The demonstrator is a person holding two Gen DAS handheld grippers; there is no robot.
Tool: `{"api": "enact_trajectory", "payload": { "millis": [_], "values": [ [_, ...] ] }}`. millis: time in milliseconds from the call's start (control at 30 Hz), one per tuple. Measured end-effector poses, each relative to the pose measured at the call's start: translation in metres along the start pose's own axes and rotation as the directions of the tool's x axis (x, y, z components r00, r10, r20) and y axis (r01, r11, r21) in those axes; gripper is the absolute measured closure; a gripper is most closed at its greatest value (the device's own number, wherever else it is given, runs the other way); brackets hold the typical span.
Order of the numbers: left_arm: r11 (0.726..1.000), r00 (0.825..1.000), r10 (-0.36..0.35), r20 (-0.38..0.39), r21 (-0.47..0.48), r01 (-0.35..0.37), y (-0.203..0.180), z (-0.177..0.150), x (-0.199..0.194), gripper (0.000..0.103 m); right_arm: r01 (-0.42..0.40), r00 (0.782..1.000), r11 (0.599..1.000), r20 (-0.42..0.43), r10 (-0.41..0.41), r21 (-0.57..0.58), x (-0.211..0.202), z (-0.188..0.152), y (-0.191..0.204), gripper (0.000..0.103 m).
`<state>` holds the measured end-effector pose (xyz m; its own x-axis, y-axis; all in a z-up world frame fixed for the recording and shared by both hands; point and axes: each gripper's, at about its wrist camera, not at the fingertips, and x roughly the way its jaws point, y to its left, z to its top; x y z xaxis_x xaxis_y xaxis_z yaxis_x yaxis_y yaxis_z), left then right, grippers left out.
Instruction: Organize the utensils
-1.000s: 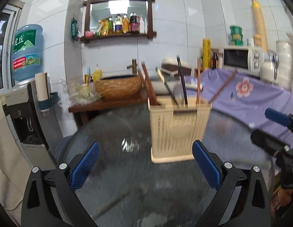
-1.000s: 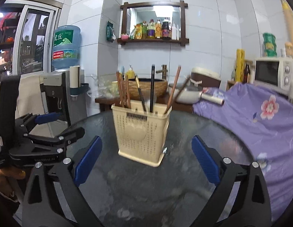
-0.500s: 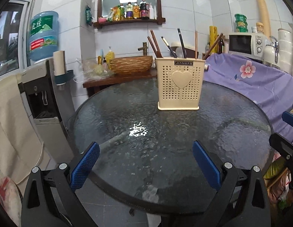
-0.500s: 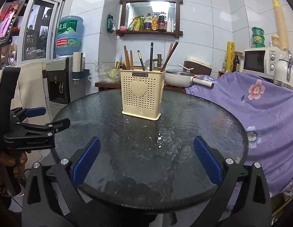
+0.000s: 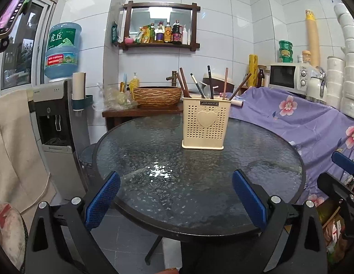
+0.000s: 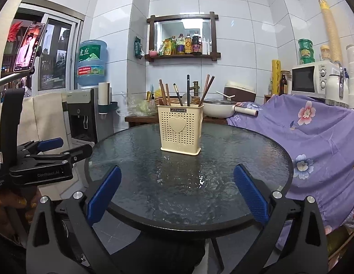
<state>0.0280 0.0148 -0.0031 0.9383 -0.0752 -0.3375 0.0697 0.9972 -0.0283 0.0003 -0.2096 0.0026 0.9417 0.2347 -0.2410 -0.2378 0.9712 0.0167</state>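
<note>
Cream plastic holder (image 5: 206,123) stands upright near the middle of the glass counter (image 5: 154,182), chopsticks (image 5: 226,83) already inside it. Both grippers—left (image 5: 175,196), right (image 6: 177,190)—hang back empty, jaws wide. Likely finished; withdraw without nudging the holder.

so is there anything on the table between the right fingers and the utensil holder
No. In the right wrist view, only bare glass table with glare lies between the open right gripper and the holder.

Lower ends of chopsticks (image 5: 225,81) hidden inside beige holder (image 5: 206,123), shelf bottle (image 6: 196,42) labels too small, right tongs (image 5: 343,182) cut off at frame edge
</note>
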Motion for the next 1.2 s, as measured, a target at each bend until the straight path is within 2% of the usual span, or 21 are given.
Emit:
{"api": "enact_trajectory", "payload": {
  "millis": [1200],
  "values": [
    [1.000, 1.000, 0.011, -0.010, 0.011, -0.011, -0.004, -0.008, -0.012, 0.006, 0.009, 1.000, 1.000, -0.016, -0.009, 0.002, 0.003, -0.006, 0.003, 0.006]
  ]
}}
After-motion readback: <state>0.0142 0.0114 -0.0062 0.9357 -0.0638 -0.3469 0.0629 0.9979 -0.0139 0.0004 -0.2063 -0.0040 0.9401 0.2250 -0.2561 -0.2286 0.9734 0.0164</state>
